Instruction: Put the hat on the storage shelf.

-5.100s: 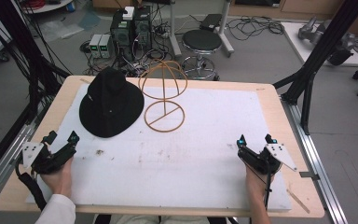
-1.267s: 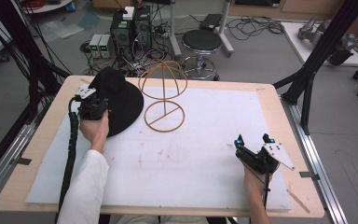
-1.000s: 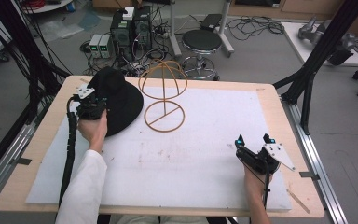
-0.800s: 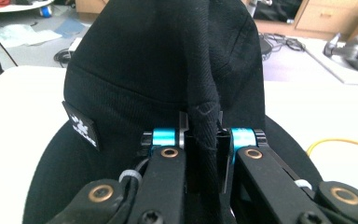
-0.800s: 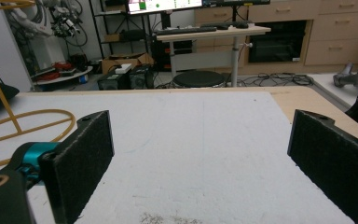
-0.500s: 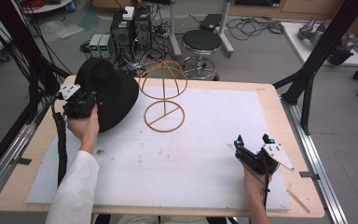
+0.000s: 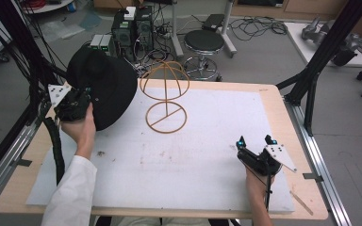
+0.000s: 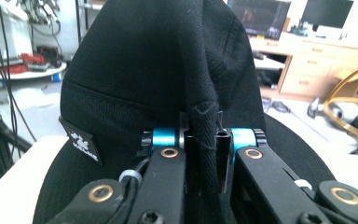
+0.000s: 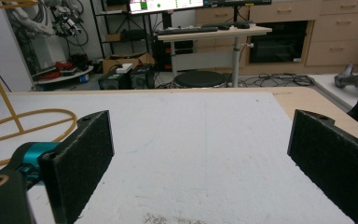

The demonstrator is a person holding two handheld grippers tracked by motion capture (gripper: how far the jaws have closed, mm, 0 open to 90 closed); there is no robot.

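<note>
- High view: the left gripper [image 7: 78,101] sits at the table's far left corner, clenched on the edge of a black hat [image 7: 104,89], which is tilted up off the white mat [image 7: 202,155] with its crown leaning back over the table edge
- Left gripper view: a fold of the hat's black fabric [image 8: 204,140] is pinched tight between the two jaws, and the crown rises up ahead of them; a small woven label [image 8: 80,139] sits on the hat's band, left of the jaws
- High view: just right of the hat stands a gold wire hat stand [image 7: 165,101], a dome of hoops above a round base ring with a bar across it; hat and stand are close together but I cannot tell whether they touch
- High view: the right gripper [image 7: 257,153] rests near the mat's near right corner, well apart from hat and stand, with bare mat between
- Right gripper view: its jaws are spread wide with nothing between them; the stand's base ring [image 9: 25,128] shows at the left, beyond the left jaw
- High view: behind the table, on the floor, are computer towers [image 7: 132,28], a round black stool [image 7: 206,42] and loose cables; black frame posts [image 7: 320,61] stand at the table's far right corner
</note>
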